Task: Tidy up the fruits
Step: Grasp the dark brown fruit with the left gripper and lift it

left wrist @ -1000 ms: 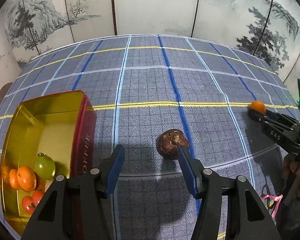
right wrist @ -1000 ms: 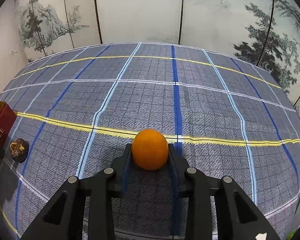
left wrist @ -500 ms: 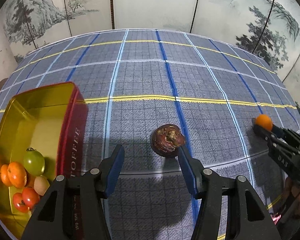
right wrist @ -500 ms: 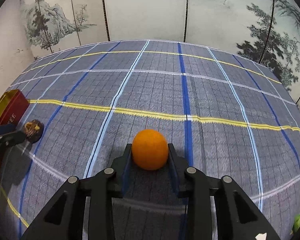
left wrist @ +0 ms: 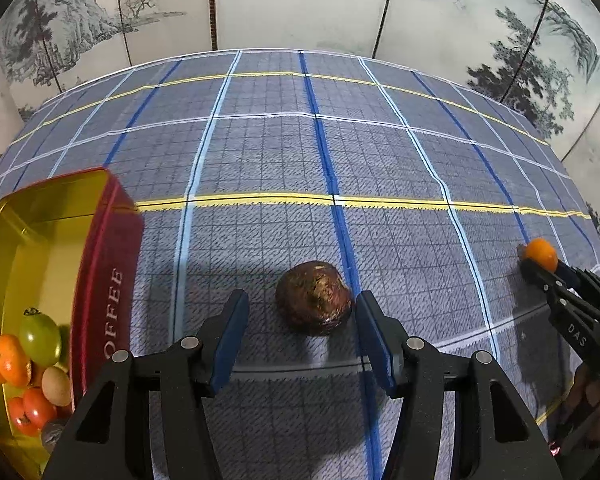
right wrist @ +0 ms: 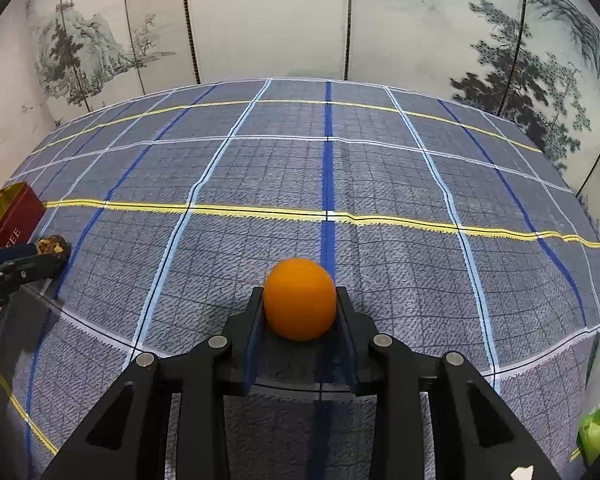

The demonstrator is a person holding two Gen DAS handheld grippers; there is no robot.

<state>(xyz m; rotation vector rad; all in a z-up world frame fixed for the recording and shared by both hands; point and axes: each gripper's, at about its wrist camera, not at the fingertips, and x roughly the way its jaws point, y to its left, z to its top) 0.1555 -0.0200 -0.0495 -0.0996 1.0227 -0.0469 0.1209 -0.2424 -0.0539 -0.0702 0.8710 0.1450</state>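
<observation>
A dark brown wrinkled fruit (left wrist: 314,298) lies on the blue plaid cloth between the fingertips of my open left gripper (left wrist: 300,316), closer to the right finger. It also shows far left in the right wrist view (right wrist: 53,247). My right gripper (right wrist: 300,304) is shut on an orange (right wrist: 299,298) just above the cloth; the orange also shows at the right of the left wrist view (left wrist: 541,254). A red and gold tin (left wrist: 104,240) at the left holds several small fruits (left wrist: 24,352).
Painted folding screens stand behind the table's far edge. The tin's red corner (right wrist: 14,216) shows at the left of the right wrist view. Something green (right wrist: 598,428) lies at the lower right edge there.
My left gripper has moved forward and right, so the brown fruit now sits between its fingertips. My right gripper, still holding the orange, has shifted a little.
</observation>
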